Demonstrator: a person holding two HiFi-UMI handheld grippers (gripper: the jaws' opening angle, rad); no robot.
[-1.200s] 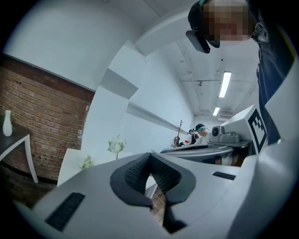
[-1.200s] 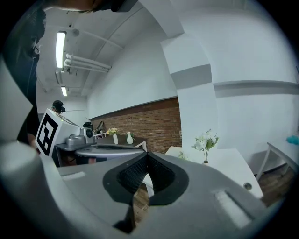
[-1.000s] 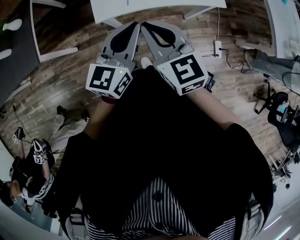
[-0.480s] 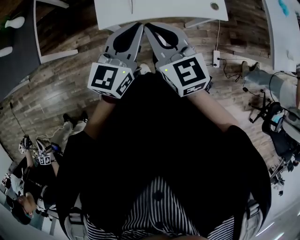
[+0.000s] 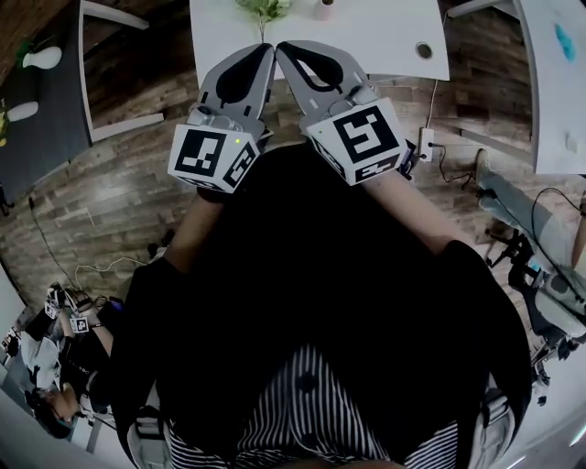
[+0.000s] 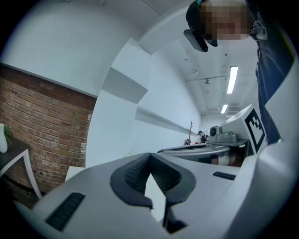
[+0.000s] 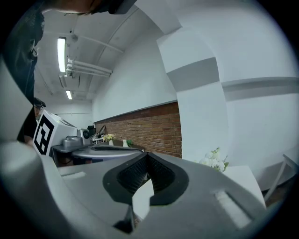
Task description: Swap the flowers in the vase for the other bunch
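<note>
Out in front of the person, low over the wooden floor (image 5: 137, 183), both tools are held side by side with their tips almost meeting. The left gripper (image 5: 263, 51) has its jaws pressed together with nothing between them, and its own view (image 6: 149, 155) shows the ribbed pads meeting at the tip. It's the same on the other side: the right gripper (image 5: 284, 49) has its jaws fully closed and empty, as its own view (image 7: 147, 155) confirms.

Just beyond the tips is a white desk (image 5: 366, 37). At its far edge lies a bunch of white flowers (image 5: 264, 7) with green leaves, partly cut off by the top of the head view. The right gripper view catches that bunch (image 7: 214, 161) too, over the desk's corner (image 7: 240, 179) and against the white wall. A small pinkish object (image 5: 322, 9) stands near the flowers; too little of it shows to say what it is. A power strip (image 5: 426, 92) lies on the floor beside the desk.
</note>
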